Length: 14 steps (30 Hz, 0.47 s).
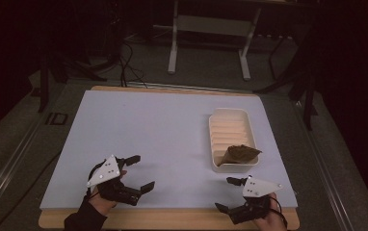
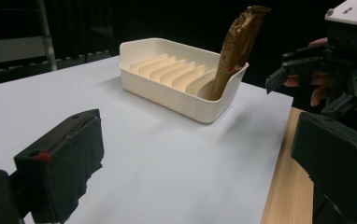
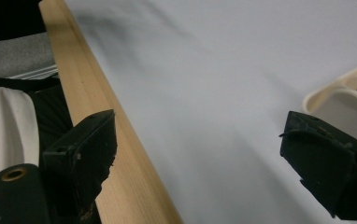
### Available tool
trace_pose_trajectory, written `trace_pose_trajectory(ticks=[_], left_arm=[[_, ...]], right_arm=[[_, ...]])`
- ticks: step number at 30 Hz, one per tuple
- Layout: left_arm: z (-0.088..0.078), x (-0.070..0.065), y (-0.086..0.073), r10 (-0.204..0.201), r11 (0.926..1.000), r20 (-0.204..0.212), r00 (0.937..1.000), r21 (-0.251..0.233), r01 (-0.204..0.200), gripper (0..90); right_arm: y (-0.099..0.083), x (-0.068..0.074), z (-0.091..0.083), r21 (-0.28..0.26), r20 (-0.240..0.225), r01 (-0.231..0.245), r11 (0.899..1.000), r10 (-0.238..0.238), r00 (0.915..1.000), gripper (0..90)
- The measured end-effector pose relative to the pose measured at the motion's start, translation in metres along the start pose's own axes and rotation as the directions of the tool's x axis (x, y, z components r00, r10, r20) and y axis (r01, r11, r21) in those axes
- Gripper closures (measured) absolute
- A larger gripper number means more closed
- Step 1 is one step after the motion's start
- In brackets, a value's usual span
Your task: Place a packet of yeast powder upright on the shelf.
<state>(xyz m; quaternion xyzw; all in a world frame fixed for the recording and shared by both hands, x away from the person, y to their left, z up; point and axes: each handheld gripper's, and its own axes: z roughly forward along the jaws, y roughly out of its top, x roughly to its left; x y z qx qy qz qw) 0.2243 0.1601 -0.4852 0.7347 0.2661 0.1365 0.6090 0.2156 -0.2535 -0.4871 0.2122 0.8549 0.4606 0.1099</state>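
a cream plastic rack tray with ribbed slots sits on the right half of the pale blue-grey counter, its long side running away from the person. a brown crumpled flat piece stands in the slot nearest the person, tilted and leaning over the tray's near rim; in the left gripper view it rises well above the tray wall. what the piece is made of cannot be told.

the right claw is near the counter's front edge, just in front of the tray's near end, jaws spread apart and grasping nothing. in the right gripper view the tray corner shows just beyond one jaw, not touching it.

the left claw is at the front left, well apart from the tray, jaws also spread and empty. a light wooden edge strip runs along the counter's front.
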Motion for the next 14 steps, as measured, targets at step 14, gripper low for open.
trace_pose_trajectory(ticks=[14], left_arm=[[0.0008,0.0014,-0.0013,-0.004,1.0,0.0,1.0,-0.001,0.004,3.3]], right_arm=[[-0.0011,-0.0018,0.0022,-0.01,-0.043,-0.009,1.0,0.009,0.999,10.8]])
